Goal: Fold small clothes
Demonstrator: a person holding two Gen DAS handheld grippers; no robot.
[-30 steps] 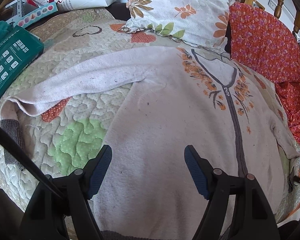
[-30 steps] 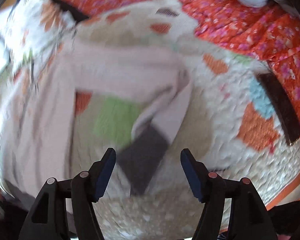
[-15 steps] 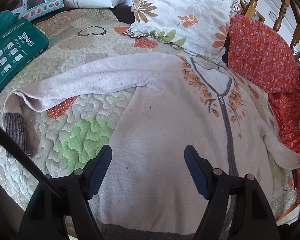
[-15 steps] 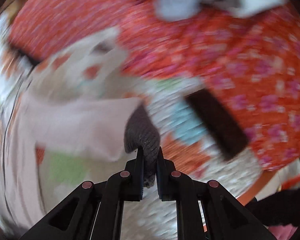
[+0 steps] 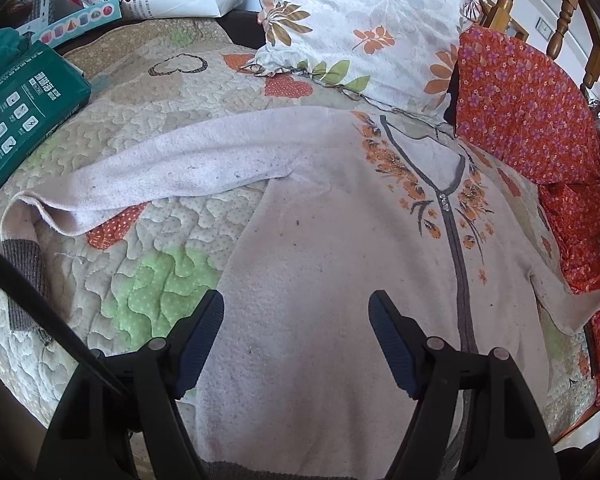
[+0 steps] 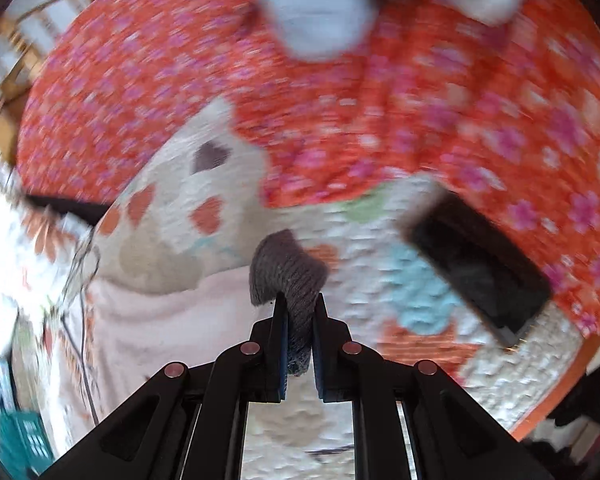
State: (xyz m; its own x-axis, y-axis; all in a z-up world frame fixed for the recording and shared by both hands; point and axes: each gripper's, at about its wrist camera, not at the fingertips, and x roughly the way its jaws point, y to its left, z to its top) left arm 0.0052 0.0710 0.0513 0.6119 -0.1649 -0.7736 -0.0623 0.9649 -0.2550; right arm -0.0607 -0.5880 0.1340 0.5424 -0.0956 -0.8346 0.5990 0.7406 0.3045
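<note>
A floral pillow [image 5: 364, 32], green box [image 5: 16, 108] and red flowered cloth [image 5: 528, 112] ring the quilted bed [image 5: 140, 264]. The pale pink cardigan [image 5: 340, 264] lies flat there. Left gripper [image 5: 296, 332] jaws gape empty; right gripper [image 6: 299, 304] jaws pinch its grey cuff [image 6: 288, 268].

Bright daylight, one sharp picture and one smeared one

The left wrist view is clear and evenly lit, with only soft shadows under the cardigan [image 5: 324, 264] sleeve and a dark round rim where the lens bends things at the edges. The right wrist view is blurry all over; only the grey cuff [image 6: 290, 276] is fairly sharp, and the top left corner glows white.
</note>
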